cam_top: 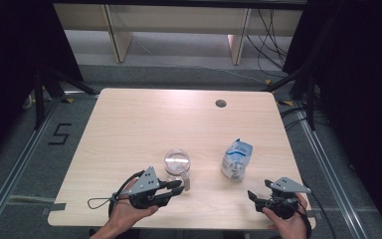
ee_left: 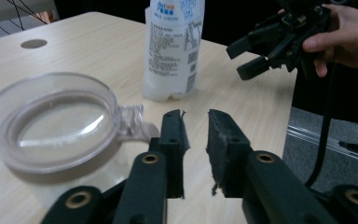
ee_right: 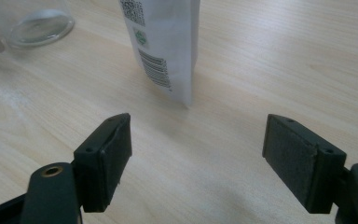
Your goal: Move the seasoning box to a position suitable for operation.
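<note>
The clear lidded jar (cam_top: 177,168) stands near the table's (cam_top: 129,124) front edge, just far-right of the left gripper (cam_top: 178,187), whose nearly closed jaws hold nothing. The right gripper (cam_top: 252,197) gapes empty, near the white pouch (cam_top: 237,159).

- The high view looks forward and down from above the person's side, far off, taking in the whole table (cam_top: 129,114).
- The left gripper view rides low and close, looking along its jaws, with the clear jar (ee_left: 51,121) left of them and the white pouch (ee_left: 172,46) beyond.
- The right gripper view sits close to the tabletop; the same pouch (ee_right: 165,42) stands ahead of its jaws.
- All three share jar and pouch.
</note>
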